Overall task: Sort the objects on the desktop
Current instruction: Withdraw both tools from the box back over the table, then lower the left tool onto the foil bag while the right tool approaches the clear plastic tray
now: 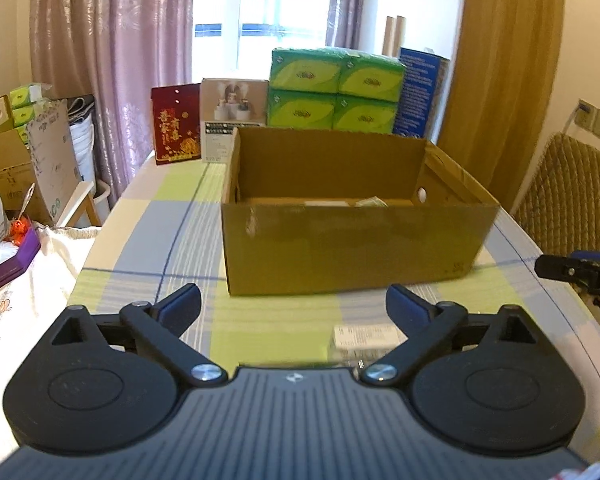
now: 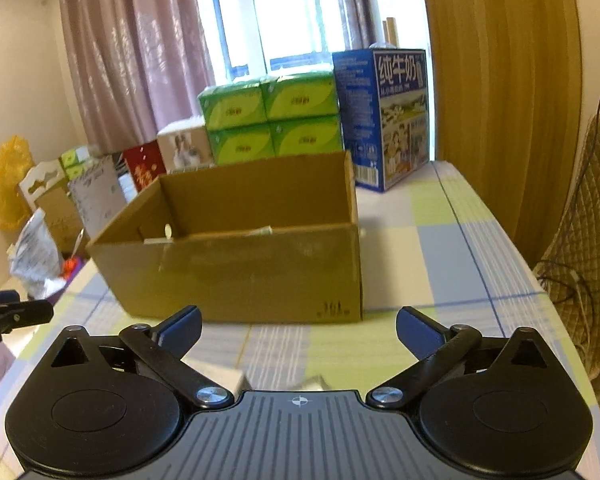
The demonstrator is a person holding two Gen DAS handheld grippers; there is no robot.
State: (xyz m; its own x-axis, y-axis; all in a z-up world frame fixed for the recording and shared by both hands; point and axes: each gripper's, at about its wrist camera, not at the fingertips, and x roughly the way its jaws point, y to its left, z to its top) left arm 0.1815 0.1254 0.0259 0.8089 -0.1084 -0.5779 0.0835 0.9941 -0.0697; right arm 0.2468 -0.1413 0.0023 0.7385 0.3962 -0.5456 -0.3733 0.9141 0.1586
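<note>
An open brown cardboard box (image 1: 340, 256) (image 2: 240, 272) stands on the checked tablecloth, with a few small items low inside it, mostly hidden by its front wall. My left gripper (image 1: 294, 304) is open, hovering short of the box. A small white box (image 1: 364, 338) lies on the cloth just beyond its right finger. My right gripper (image 2: 298, 326) is open too, facing the box's front right corner. A white box (image 2: 220, 374) and a crumpled pale item (image 2: 312, 382) peek out under it. The other gripper's tip shows at each view's edge.
Green tissue packs (image 1: 336, 92) (image 2: 268, 120), a blue milk carton (image 2: 384, 116), a red card (image 1: 176, 124) and a white box (image 1: 232, 112) stand behind the cardboard box. Cartons and bags (image 1: 16, 184) crowd the left side. A woven chair (image 1: 568, 196) sits to the right.
</note>
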